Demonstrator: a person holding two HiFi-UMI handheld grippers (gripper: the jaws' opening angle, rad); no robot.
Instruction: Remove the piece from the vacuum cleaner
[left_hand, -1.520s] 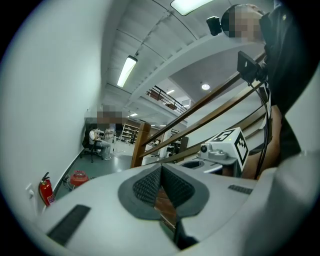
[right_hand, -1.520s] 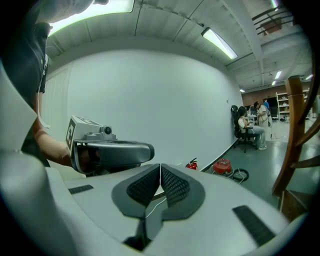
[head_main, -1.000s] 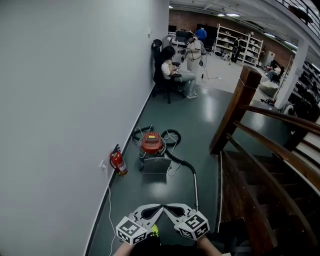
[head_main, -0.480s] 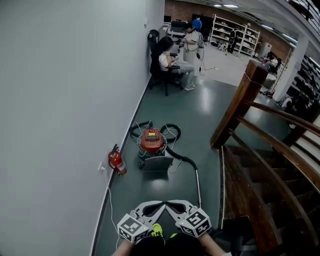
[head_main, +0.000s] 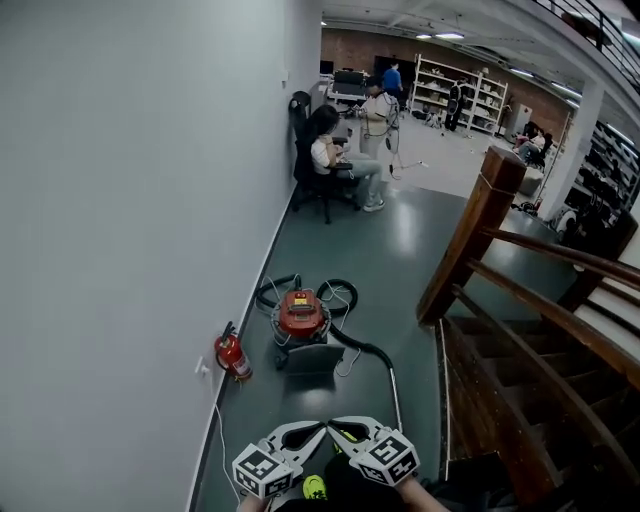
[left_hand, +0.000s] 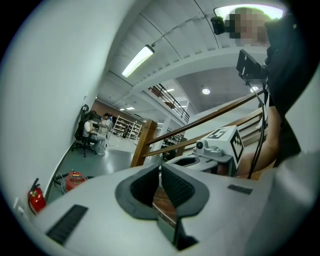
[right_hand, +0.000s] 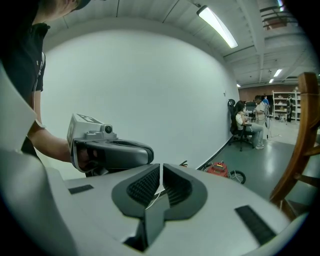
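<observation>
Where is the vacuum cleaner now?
Head view, centre-left: the red canister vacuum cleaner stands on the dark floor, just right of the red fire extinguisher.

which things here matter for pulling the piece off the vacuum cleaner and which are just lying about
For the job:
- red vacuum cleaner
- its black hose and metal tube
- left gripper and right gripper, both shut and empty

Just there:
- fire extinguisher by the wall
- wooden stair post
- seated person
- shelves
</observation>
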